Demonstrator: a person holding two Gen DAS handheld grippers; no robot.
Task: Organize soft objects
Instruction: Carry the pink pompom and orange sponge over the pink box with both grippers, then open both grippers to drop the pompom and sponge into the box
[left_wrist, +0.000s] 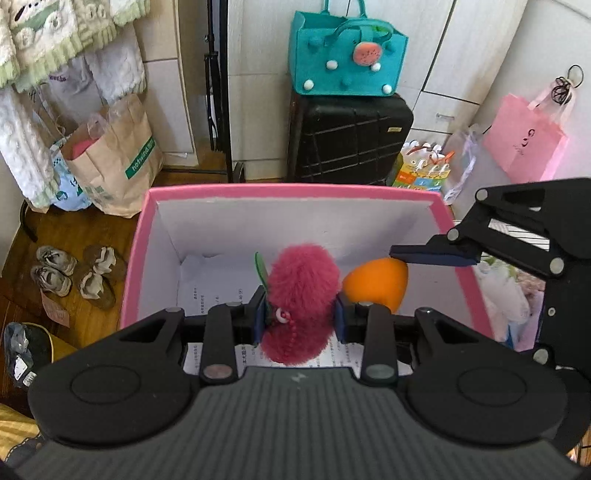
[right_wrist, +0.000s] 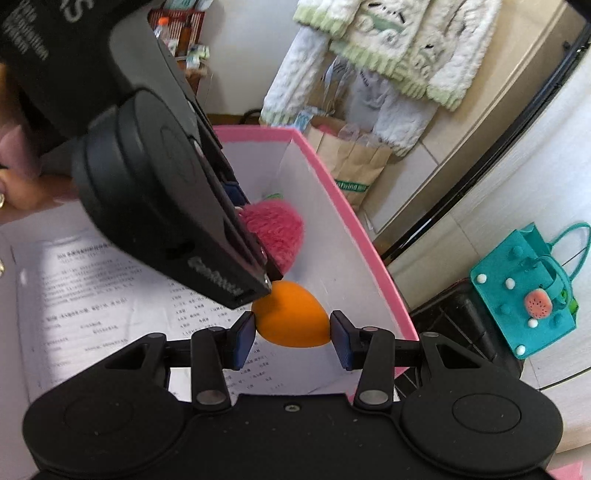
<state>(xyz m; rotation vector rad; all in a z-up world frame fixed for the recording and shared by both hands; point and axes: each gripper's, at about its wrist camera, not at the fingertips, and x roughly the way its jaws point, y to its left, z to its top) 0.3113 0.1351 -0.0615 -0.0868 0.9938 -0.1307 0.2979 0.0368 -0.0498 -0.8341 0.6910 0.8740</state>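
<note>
Home bedroom or entry corner: black suitcase (left_wrist: 349, 138), worn shoes (left_wrist: 74, 273) on wood floor, fleece clothes (right_wrist: 388, 55) hanging beyond claw.

One pink box (left_wrist: 140, 236), one red plush toy (left_wrist: 301, 280), one orange foam egg (left_wrist: 376, 284), two hand-held grippers.

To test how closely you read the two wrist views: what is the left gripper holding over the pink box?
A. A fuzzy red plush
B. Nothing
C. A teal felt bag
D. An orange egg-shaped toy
A: in the left wrist view the left gripper has its jaws pressed into the red plush above the pink box, while the orange toy sits between the right gripper's jaws.
</note>
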